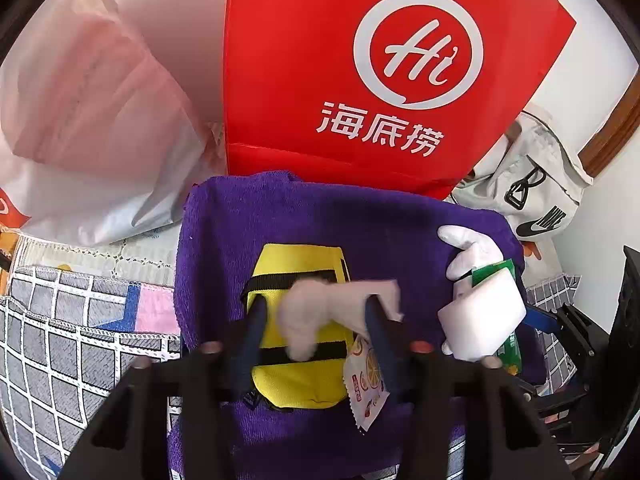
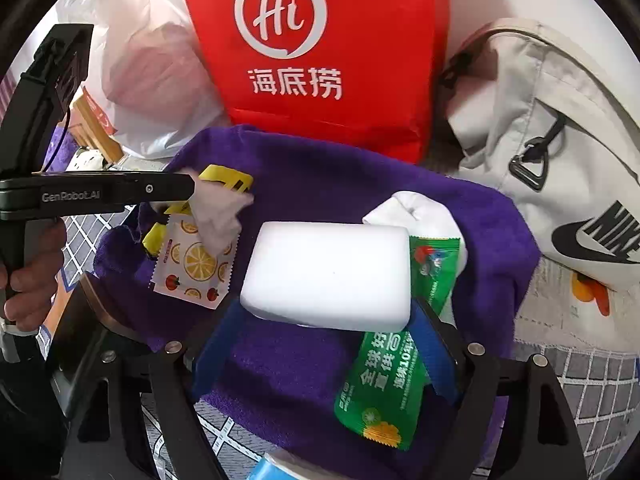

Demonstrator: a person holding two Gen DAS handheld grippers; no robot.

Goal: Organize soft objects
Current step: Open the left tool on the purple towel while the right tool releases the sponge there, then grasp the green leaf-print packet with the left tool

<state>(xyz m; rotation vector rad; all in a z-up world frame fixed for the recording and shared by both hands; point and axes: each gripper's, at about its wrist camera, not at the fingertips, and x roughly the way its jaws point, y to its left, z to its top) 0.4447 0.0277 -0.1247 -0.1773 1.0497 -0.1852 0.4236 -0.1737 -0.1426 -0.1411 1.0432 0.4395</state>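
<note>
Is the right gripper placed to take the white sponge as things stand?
Probably yes: the right gripper has its jaws spread either side of the white sponge, with nothing above it; only a green packet lies alongside.

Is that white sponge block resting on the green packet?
Touching. In the right wrist view the white sponge block lies across the green packet, covering its middle, with no gap visible.

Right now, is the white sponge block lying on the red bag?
No, the white sponge block lies on the purple towel, between the right gripper's blue fingers, with the red bag standing behind.
</note>
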